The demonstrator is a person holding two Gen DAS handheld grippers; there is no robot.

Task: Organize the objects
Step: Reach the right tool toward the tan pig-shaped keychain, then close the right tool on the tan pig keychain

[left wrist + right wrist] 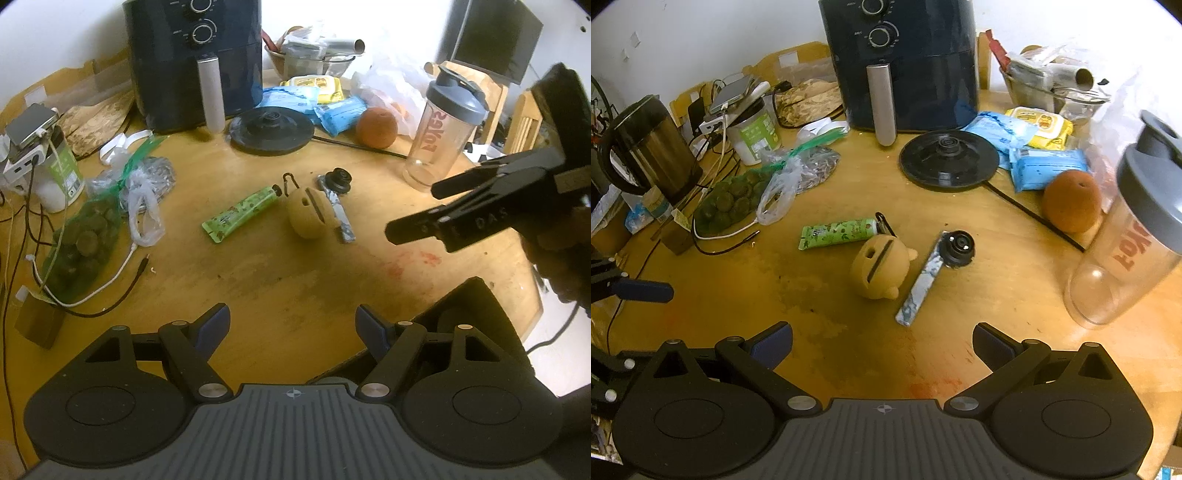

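On the wooden table [258,280] lie a green tube [240,214] [838,233], a tan round pouch with a slot [310,214] [877,267], a marbled flat stick [340,214] [919,286] and a small black round camera [339,180] [958,248]. My left gripper [293,325] is open and empty above the near table edge. My right gripper [882,345] is open and empty, short of the pouch. It shows from the side in the left wrist view [413,210]. A left gripper fingertip [646,290] shows in the right wrist view.
A dark air fryer [901,66] stands at the back, a black kettle base [949,158] in front of it. An orange [1071,201], a shaker bottle [1130,236], blue packets [1045,166], a kettle [646,147], bagged items [738,199] and cables [92,295] surround the middle.
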